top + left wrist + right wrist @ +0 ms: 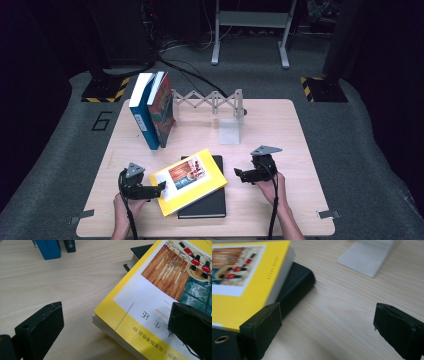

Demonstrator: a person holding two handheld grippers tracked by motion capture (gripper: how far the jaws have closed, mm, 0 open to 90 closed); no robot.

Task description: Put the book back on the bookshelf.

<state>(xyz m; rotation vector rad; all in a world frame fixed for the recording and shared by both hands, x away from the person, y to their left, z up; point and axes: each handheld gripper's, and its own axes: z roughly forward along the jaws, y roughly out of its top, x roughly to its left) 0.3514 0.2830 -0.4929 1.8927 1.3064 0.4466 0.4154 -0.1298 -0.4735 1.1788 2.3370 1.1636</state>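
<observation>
Left gripper (159, 189) held low in the person's left hand (131, 202), jaws spread wide and pointing toward the right gripper (238, 175), which faces back with jaws wide apart, gripped by the right hand (272, 187), forearms nearly parallel

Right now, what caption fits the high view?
Two open grippers, left and right, flank a yellow book stacked on a black book.

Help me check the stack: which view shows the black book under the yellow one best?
The right gripper view: the black book shows its spine under the yellow book. The high view shows its edges; the left gripper view, a corner.
</observation>
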